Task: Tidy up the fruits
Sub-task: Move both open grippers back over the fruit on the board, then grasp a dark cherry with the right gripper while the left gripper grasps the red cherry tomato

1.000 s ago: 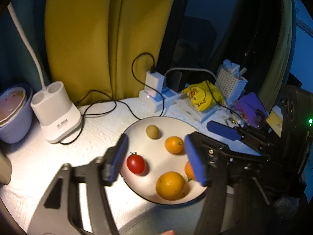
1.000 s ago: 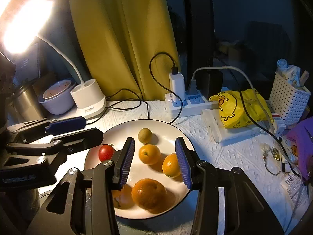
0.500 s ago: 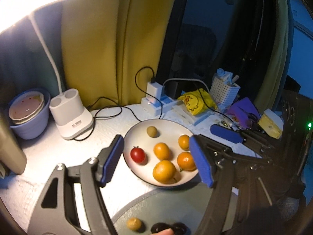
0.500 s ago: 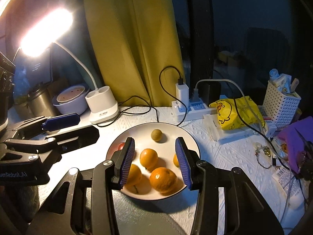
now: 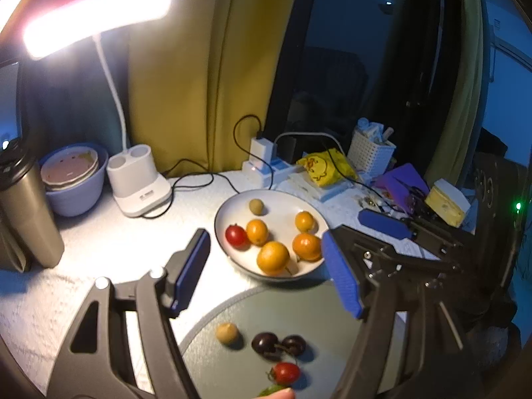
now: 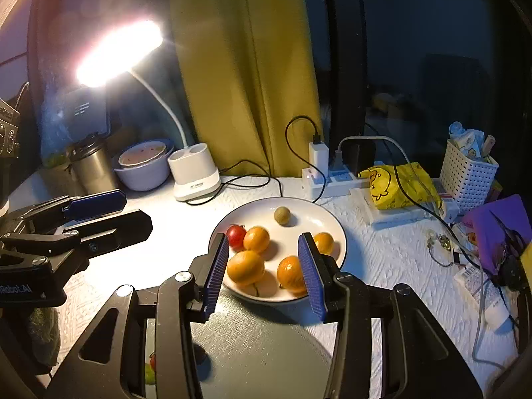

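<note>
Between picks — I have both the left hand-held gripper (image 5: pixel 266 276) and right hand-held gripper (image 6: pixel 264 274) parted and empty above the white plate (image 5: pixel 232 204) of oranges (image 5: pixel 273 257); next, choosing one fruit to close on.

A lit desk lamp (image 6: pixel 119 53) glows up to the left, ahead of the tool. A mustard curtain (image 6: pixel 246 73) hangs behind the white textured worktop (image 6: pixel 392 252), beside a dark window (image 6: pixel 432 66).

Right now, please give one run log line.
left gripper: open, empty | right gripper: open, empty | white plate: four oranges, one tomato
</note>
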Action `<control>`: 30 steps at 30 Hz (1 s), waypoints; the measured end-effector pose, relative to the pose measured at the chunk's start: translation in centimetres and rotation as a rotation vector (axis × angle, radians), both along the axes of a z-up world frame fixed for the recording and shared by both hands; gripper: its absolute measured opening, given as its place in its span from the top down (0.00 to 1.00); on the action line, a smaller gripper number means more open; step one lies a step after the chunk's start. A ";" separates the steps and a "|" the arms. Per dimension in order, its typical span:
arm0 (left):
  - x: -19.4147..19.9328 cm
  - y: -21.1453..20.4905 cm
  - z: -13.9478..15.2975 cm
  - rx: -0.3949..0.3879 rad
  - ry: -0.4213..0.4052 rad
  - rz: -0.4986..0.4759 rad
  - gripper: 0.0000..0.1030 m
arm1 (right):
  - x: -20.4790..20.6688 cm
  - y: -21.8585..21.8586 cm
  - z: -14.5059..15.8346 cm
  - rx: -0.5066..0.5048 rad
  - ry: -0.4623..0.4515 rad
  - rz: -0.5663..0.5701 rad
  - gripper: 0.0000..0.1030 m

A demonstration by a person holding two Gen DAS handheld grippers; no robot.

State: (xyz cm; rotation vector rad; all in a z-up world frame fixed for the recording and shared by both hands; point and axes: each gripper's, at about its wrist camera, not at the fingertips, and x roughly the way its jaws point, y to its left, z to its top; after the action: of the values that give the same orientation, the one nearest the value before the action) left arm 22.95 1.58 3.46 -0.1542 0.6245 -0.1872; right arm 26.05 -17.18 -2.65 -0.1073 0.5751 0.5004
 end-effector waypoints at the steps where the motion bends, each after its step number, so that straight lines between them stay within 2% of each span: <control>1: -0.3 0.0 -0.1 -0.001 0.002 0.002 0.31 | -0.3 0.0 0.0 -0.002 0.000 0.002 0.55; 14: -3.6 0.1 -2.2 0.002 0.035 0.013 0.31 | -3.2 -0.3 -0.9 -0.014 0.015 0.007 0.55; 30: -6.3 2.0 -7.1 -0.028 0.137 0.053 0.31 | -5.3 1.3 -5.8 -0.083 0.133 0.069 0.55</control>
State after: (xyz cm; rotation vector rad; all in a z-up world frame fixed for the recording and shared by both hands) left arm 16.67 3.61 -3.61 -0.2121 0.7532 -0.1350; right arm 20.74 -15.89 -8.46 -0.1743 0.7245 0.5539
